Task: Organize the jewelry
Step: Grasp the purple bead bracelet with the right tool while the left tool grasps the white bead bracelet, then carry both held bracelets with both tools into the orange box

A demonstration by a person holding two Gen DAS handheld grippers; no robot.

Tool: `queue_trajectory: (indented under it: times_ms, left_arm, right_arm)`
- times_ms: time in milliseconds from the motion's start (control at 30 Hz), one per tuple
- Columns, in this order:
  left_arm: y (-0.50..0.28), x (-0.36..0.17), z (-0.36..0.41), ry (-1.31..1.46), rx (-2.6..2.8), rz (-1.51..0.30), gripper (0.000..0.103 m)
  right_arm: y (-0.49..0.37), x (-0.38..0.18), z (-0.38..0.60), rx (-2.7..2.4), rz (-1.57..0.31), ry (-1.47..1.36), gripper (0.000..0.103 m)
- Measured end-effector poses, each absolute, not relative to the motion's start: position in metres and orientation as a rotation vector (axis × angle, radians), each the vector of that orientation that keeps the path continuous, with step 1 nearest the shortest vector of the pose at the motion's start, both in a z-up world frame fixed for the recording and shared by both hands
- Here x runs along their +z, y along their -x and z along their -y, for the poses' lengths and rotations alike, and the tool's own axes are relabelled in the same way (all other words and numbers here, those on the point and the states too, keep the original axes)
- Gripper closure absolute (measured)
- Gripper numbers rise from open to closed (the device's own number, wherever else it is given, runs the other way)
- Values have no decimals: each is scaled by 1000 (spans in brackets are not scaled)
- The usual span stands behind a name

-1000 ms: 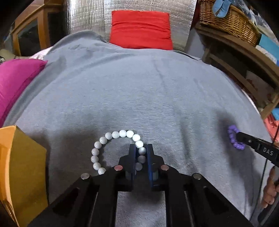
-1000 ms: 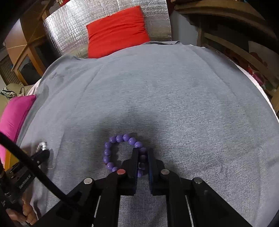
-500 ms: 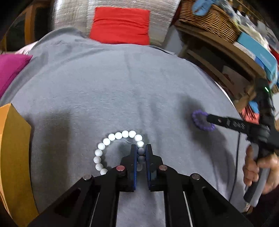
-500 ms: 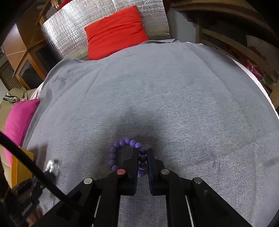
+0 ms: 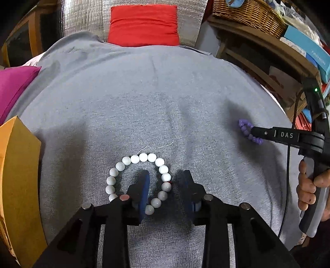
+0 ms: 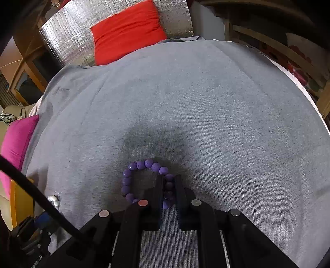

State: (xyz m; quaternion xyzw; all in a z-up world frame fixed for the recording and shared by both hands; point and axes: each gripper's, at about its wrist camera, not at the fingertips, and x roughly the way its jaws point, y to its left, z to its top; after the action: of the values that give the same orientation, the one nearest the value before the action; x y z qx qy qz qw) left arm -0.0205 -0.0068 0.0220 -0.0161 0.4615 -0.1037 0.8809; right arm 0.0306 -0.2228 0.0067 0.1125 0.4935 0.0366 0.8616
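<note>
Here: grey cloth [image 5: 165,99] | red cushion [image 5: 144,24] behind | left claw [image 5: 165,181] opening around white bracelet [image 5: 140,177] | right claw [image 6: 168,185] pinching purple bracelet [image 6: 144,165]

Both views are lit evenly from above and are quite sharp in the middle. Soft dark shadows lie on the grey cloth [image 6: 206,103] under each claw. The fisheye lens bends the edges strongly, the corners go black, and the silver foil [image 5: 82,18] shows light glare.

- Left wrist camera rides behind its own fingers [image 5: 146,186], tilted steeply down, close over the grey cloth [image 5: 165,99].
- Right wrist camera sits the same way, down and forward, equally near.
- Both face the red cushion [image 5: 143,24] at the far edge.
- Shared ground: the cloth, cushion, and purple bracelet [image 5: 248,132], seen by both.
</note>
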Motion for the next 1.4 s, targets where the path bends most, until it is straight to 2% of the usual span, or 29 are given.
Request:
queue_trajectory:
  times_ms: [100,233,333,1400]
  left_arm:
    - [23,21,11,0,-198,-948,71]
    - [27,22,15,-32,-188,-936,87]
    - [30,24,22,-73,-176,-920,92]
    - [60,74,34,-130,-140,-783,93]
  right_arm:
    - [-37,6,215,71,-1031,-221,91]
    - [-37,6,213,67,-1029,-204,91]
    - [-36,5,213,65,-1028,-201,91]
    - [-10,29,198,167,-952,-174,92]
